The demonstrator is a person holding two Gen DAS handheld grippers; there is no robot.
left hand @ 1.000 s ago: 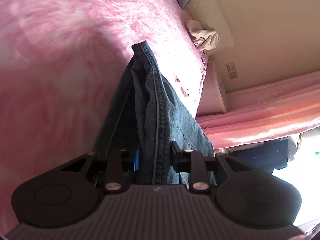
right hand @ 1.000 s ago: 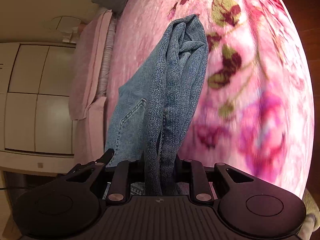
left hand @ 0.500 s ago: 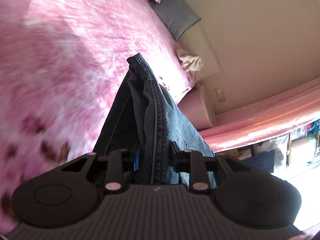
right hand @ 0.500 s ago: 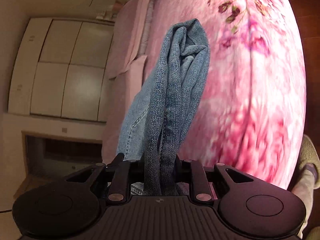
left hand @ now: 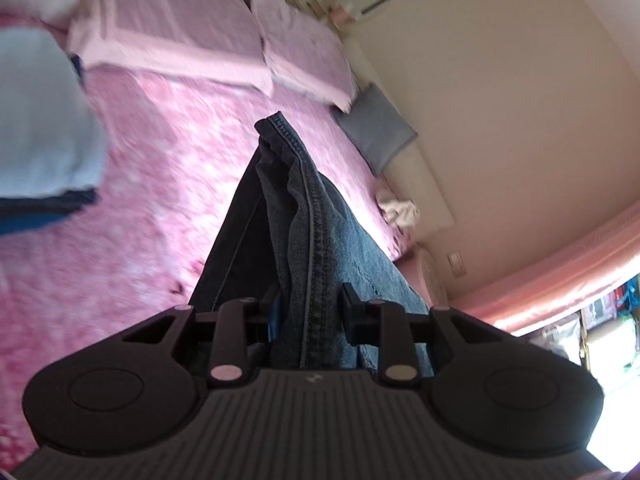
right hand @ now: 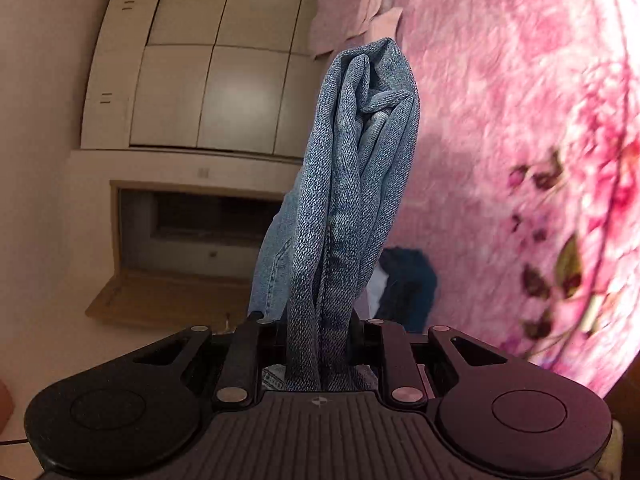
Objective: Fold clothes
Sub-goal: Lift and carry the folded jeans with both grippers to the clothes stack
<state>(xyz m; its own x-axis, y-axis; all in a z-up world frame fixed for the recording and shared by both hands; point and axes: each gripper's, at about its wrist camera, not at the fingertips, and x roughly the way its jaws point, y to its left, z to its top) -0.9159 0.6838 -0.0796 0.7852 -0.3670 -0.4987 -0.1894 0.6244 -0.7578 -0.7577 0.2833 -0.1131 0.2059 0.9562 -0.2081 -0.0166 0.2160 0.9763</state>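
A pair of blue denim jeans (left hand: 316,240) is bunched between the jaws of my left gripper (left hand: 308,316), which is shut on the fabric; a stitched seam runs up the middle of the fold. My right gripper (right hand: 320,340) is shut on another thick bunch of the same jeans (right hand: 352,168), whose folded layers stand up in front of the camera. Both grippers hold the jeans above a bed with a pink flowered cover (left hand: 168,184). The part of the jeans between the two grippers is hidden.
A stack of folded light blue and dark clothes (left hand: 40,136) lies on the bed at the left. Pink pillows (left hand: 172,24), a grey cushion (left hand: 376,136) and a crumpled white cloth (left hand: 400,210) sit at the head. A dark garment (right hand: 408,284) lies near the bed edge. White wardrobe doors (right hand: 200,80) stand behind.
Both grippers have swung upward with the jeans still held. The left view now takes in the pillows and the folded stack; the right view has turned toward the wardrobe.
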